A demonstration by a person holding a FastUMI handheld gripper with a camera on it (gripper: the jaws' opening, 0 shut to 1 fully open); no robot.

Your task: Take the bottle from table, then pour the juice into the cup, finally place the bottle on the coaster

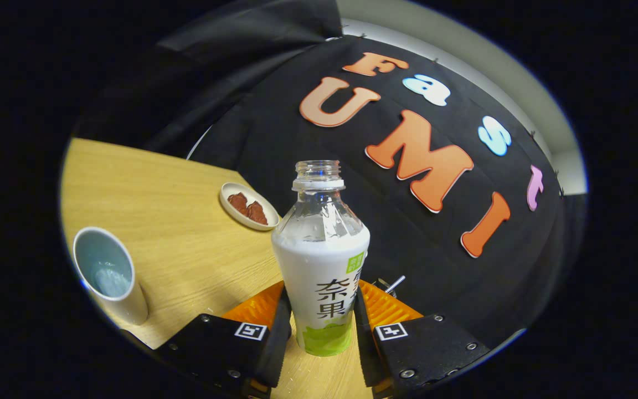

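A clear plastic bottle (322,249) with no cap stands between my fingers, white juice filling it up to the shoulder and a white-and-green label around its body. My gripper (322,310) is shut on the bottle's lower half, with one finger (281,321) pressed on its left side and the other on its right. The bottle stays in line with the fingers while the table looks tilted. A white cup (109,274) with a pale blue inside stands on the table to the left of the fingers, and something pale glints at its bottom.
A wooden table (186,244) runs under and to the left of the bottle. Beyond the cup and just left of the bottle's neck sits a small white dish (248,206) holding reddish-brown pieces. The booth's black cloth wall rises close behind the bottle.
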